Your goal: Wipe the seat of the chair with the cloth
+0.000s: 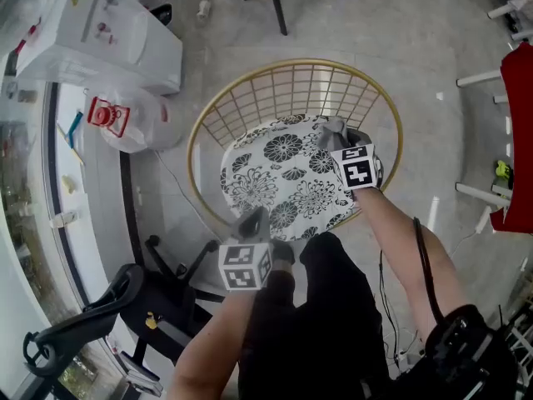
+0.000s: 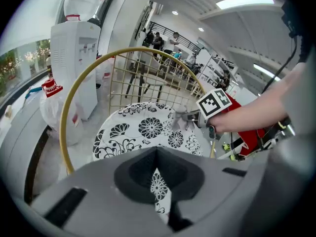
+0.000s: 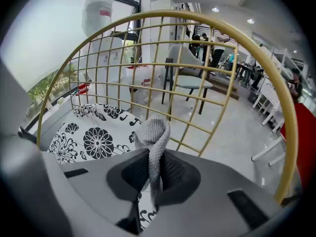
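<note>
We've got the cloth (image 3: pixel 153 132) pinched in our right gripper's (image 1: pixel 335 133) fingers, over the seat's (image 1: pixel 279 182) far right (by the gold back (image 1: pixel 291 63)). Our left gripper (image 1: pixel 254 222) fingers clamp the seat's near edge.

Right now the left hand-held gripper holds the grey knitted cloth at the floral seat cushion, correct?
Not quite: it is the right hand-held gripper that holds the grey knitted cloth at the floral seat cushion. The right gripper view shows the cloth pinched between its jaws.
</note>
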Demonstrator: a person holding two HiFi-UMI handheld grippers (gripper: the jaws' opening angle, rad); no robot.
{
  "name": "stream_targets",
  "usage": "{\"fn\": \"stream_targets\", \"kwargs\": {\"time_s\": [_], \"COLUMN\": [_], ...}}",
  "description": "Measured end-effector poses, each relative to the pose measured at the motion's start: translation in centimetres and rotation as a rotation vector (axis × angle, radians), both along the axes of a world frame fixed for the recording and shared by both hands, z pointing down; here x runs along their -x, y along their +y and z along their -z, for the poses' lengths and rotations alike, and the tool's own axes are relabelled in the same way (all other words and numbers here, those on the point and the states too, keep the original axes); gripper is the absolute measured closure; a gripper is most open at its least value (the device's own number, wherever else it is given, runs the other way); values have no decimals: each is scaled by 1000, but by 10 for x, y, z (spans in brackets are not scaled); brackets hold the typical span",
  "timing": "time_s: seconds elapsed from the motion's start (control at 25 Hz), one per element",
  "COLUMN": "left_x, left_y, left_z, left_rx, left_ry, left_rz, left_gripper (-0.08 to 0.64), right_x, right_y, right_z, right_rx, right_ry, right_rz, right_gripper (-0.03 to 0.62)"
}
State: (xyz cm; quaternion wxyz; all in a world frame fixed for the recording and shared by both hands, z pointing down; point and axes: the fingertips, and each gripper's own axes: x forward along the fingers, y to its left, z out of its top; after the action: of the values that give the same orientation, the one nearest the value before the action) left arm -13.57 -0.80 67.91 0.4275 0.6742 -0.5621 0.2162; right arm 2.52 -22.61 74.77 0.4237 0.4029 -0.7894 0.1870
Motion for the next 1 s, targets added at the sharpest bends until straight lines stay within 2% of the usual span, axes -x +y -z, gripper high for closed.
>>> {"fn": "stream_targets", "kwargs": {"time_s": [0.16, 0.28, 0.52, 0.72, 1.0], "left_x": [1, 2, 3, 10, 10], "left_y": [-1, -7, -10, 0, 27], "left_z": [24, 58, 159, 236, 333], "left_rx": [-26, -84, -280, -420, -620], "left_ry": [-10, -6, 25, 86, 57], "left_rz": [0, -5, -57, -77, -174], "left_gripper": [552, 552, 552, 552, 552], "right_x": [-18, -20, -10, -7, -13], "right_y": [1, 11, 46, 69, 109], "right_z": [28, 66, 183, 292, 407], "right_rx": [-8, -30, -122, -251, -381], "right_ry": [-34, -97, -258, -375, -475], "right_rz": [-69, -103, -99, -84, -91], "right_gripper": [565, 565, 565, 565, 565]}}
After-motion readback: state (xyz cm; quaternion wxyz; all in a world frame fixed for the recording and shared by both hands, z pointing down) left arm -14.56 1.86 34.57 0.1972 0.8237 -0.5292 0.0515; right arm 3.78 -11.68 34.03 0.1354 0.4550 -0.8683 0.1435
